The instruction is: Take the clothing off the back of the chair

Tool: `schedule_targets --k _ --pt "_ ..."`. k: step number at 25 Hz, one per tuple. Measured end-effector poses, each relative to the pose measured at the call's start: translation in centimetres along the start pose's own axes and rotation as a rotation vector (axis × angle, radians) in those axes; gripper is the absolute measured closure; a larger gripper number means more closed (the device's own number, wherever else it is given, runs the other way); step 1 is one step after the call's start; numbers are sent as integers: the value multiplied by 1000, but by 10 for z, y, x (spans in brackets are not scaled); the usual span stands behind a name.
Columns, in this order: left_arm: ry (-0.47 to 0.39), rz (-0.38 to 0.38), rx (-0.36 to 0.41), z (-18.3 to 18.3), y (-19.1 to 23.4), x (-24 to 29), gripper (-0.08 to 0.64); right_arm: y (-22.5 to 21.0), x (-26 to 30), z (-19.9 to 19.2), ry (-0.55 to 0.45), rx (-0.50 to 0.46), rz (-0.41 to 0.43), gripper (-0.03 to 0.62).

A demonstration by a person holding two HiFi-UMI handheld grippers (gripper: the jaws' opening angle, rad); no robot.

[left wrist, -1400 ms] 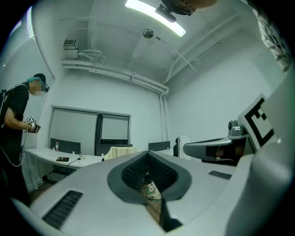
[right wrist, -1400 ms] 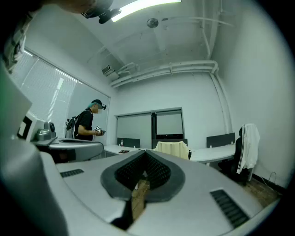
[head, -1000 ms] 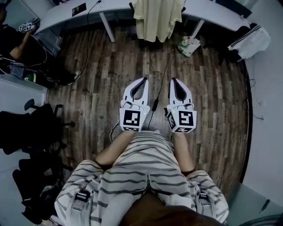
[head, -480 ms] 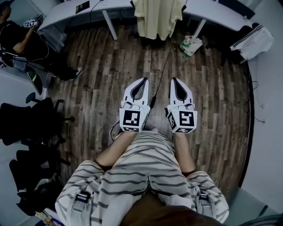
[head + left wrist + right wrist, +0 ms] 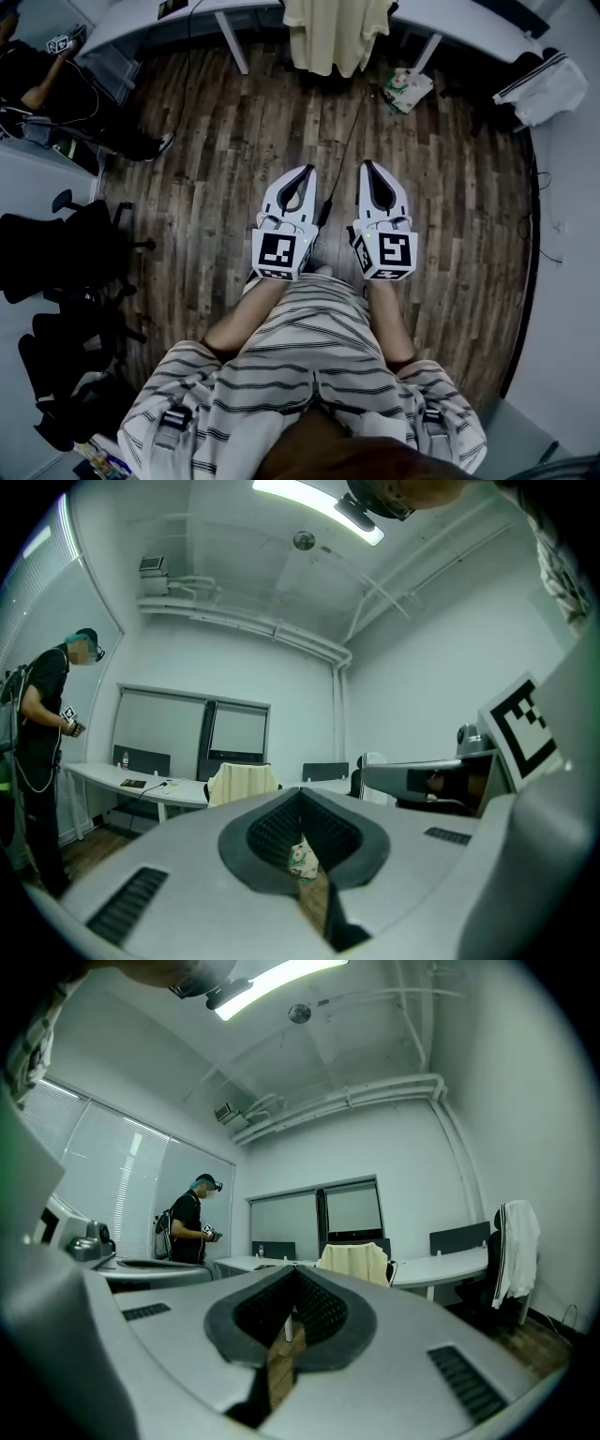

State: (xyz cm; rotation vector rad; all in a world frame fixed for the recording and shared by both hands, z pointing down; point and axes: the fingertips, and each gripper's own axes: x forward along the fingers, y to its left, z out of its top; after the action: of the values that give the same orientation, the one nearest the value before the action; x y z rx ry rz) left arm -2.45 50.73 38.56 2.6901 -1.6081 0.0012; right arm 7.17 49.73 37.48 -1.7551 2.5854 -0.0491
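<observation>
I hold both tongs level and side by side over the wood floor. The left tongs are clenched, tips together, with nothing between them. The right tongs are clenched and empty too. The clothing, a pale cream piece, hangs over the back of a chair at the white tabletop ahead, well apart from both tongs. A striped jacket hangs at far right. A person is at far left.
</observation>
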Motion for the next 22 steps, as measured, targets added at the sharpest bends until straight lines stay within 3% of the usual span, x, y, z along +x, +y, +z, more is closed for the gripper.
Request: schedule_targets --k 8,22 --pt "-7 8 -37 -9 46 82 537 -37 75 -9 13 -7 -2 572" --pt "6 -29 -31 23 166 259 537 -98 275 28 5 -15 -70 572"
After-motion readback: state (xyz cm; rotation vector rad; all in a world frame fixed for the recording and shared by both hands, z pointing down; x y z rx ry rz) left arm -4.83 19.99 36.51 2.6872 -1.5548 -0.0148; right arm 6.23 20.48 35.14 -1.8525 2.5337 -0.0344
